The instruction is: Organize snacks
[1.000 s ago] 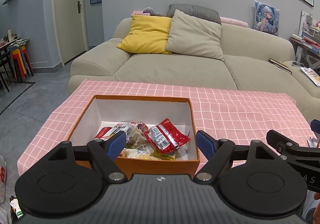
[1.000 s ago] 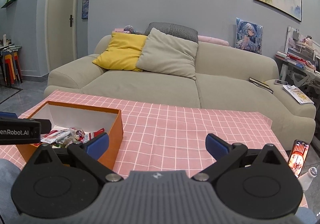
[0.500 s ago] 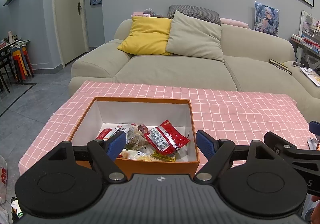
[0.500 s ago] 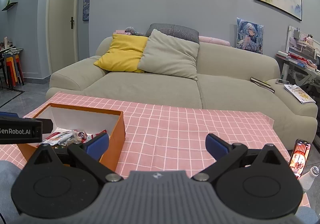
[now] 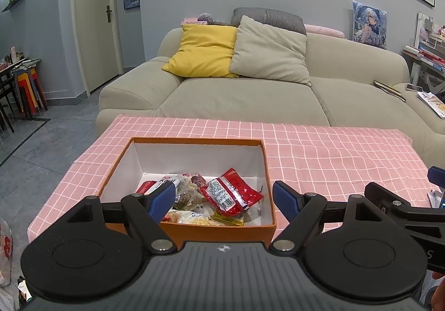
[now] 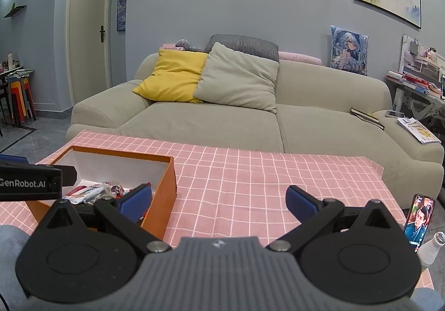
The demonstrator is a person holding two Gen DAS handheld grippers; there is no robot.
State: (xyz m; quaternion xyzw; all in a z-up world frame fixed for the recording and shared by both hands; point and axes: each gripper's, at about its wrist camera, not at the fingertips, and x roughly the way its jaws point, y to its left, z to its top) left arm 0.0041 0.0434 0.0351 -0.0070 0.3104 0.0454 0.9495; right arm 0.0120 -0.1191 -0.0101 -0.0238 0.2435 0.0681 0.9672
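Above tabletop (image 6: pixel 250 188): you are holding left gripper (image 5: pixel 224 197) over box (image 5: pixel 267 172), fingers spread wide, gripping nothing, likely lining up on snacks (image 5: pixel 230 194); right gripper (image 6: pixel 218 202) likewise splayed, idling beside.

the box (image 5: pixel 192 233) is orange outside, white inside. the desk (image 5: pixel 319 155) wears a pink cloth with a white grid. the packet (image 5: pixel 230 194) on top of the pile is red with a silver label. both claws are black with blue pads (image 5: pixel 162 197). sofa (image 6: pixel 222 119) is beige, with one yellow cushion (image 6: pixel 175 74) and one greige.
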